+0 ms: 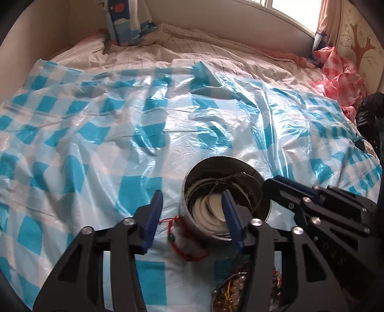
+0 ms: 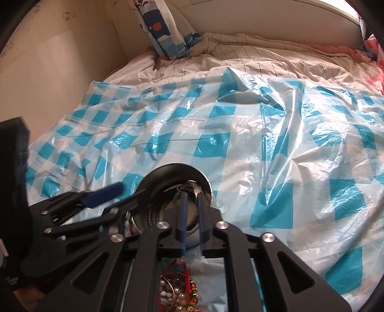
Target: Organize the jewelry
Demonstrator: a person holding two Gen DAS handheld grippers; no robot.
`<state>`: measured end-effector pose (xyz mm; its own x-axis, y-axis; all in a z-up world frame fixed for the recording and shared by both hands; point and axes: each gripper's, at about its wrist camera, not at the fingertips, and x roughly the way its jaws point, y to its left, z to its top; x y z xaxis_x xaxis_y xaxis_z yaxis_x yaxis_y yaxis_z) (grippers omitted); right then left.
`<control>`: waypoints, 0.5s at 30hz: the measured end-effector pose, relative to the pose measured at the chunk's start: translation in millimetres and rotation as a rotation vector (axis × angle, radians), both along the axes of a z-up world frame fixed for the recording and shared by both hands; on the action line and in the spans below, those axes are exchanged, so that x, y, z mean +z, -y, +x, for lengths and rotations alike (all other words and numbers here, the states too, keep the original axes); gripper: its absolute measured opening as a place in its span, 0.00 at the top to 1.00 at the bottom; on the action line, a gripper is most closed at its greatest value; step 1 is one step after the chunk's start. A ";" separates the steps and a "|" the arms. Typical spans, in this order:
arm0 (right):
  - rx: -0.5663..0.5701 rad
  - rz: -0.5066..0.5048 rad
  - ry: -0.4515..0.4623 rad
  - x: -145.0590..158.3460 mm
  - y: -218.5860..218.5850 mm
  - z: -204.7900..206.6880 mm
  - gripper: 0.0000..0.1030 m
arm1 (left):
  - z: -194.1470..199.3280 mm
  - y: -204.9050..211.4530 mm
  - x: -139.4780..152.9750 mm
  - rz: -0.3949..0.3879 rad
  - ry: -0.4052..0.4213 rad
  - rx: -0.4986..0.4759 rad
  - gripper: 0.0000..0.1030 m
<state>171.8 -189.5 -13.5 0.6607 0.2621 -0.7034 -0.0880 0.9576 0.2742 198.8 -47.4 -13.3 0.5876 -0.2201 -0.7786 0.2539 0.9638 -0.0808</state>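
Steel tin [image 1: 226, 199] sits on the blue-checked plastic sheet [image 1: 120, 144], at 6 o'clock in both views, bangles [image 1: 230, 189] stacked inside. Your right gripper [image 2: 192, 199] reaches over the rim, jaws nearly closed; I cannot tell whether it holds a thin wire hoop. Your left gripper [image 1: 192, 204] stands wide open, straddling the tin wall. A red cord bracelet [image 1: 189, 242] lies at 7 o'clock of the tin. Risk: the tin tips on soft bedding if you pull sideways.

Window [image 1: 295, 12] daylight glares off the plastic sheet [image 1: 192, 120]; fisheye edges vignette.
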 end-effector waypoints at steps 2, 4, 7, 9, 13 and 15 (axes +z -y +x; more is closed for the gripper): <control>-0.013 0.005 0.010 0.6 3.6 -1.3 0.77 | -3.2 -5.7 0.5 0.001 -0.001 0.010 0.53; -0.028 0.005 0.015 1.8 8.7 -3.2 0.77 | -7.4 -15.2 -0.5 -0.007 -0.007 0.030 0.53; -0.055 0.012 0.015 1.5 16.9 -5.9 0.77 | -14.6 -28.2 -3.8 -0.021 -0.022 0.056 0.53; -0.081 0.016 0.015 0.3 25.2 -10.4 0.77 | -19.6 -34.7 -7.5 -0.027 -0.033 0.066 0.53; -0.126 0.030 0.011 -0.7 40.0 -18.9 0.77 | -29.5 -42.5 -14.4 -0.022 -0.051 0.072 0.53; -0.142 0.032 0.014 1.0 43.0 -19.8 0.77 | -33.4 -44.0 -17.4 -0.016 -0.059 0.070 0.53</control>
<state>152.0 -232.5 -12.6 0.7024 0.1878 -0.6866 0.0437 0.9514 0.3049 165.5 -3.3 -30.7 0.5552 -0.1930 -0.8090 0.1807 0.9775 -0.1092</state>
